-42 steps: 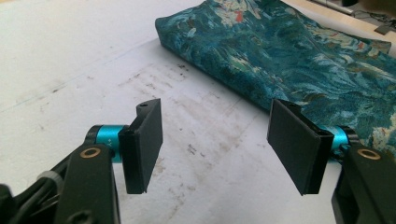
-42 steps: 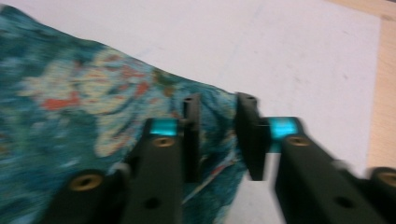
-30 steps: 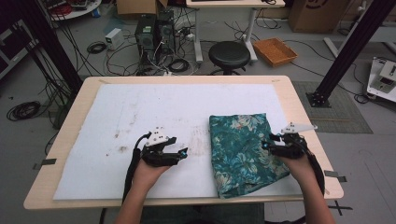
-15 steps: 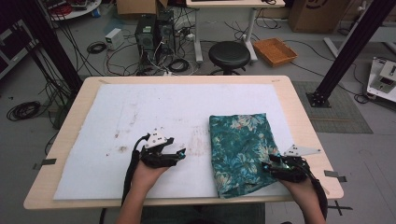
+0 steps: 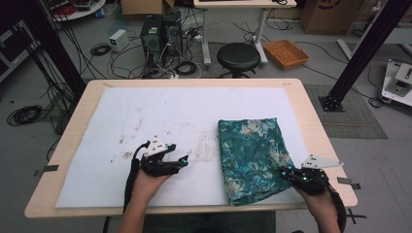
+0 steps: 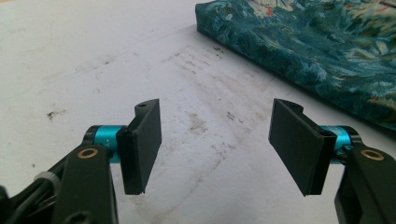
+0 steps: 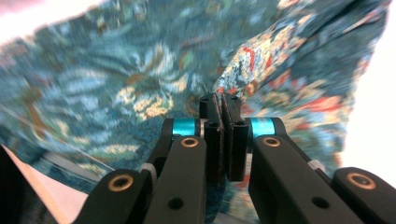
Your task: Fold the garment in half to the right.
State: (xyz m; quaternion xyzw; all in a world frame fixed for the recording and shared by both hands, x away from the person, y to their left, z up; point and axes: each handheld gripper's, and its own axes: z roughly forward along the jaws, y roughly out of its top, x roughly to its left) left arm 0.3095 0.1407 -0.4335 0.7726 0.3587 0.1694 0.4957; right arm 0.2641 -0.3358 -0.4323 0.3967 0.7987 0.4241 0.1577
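Note:
A folded teal floral cloth (image 5: 252,155) lies on the right half of the white mat (image 5: 160,111). My right gripper (image 5: 285,172) sits at the cloth's near right edge. In the right gripper view the right gripper (image 7: 223,105) has its jaws pressed together after just closing, with a raised fold of the cloth (image 7: 116,70) pinched at their tips. My left gripper (image 5: 183,161) rests on the mat to the left of the cloth, pointing toward it. In the left gripper view the left gripper (image 6: 217,144) stands open over bare stained mat, the cloth (image 6: 317,51) lying beyond it.
The mat covers most of the wooden table (image 5: 194,82) and carries dark smudges near its middle. Beyond the far edge stand a black stool (image 5: 238,56), a computer tower (image 5: 155,34) with cables, and an orange basket (image 5: 286,52). A black frame post (image 5: 359,53) rises at the right.
The right gripper moved toward the near edge along the cloth's right side and closed its jaws on the cloth. The left gripper has stayed in place and open.

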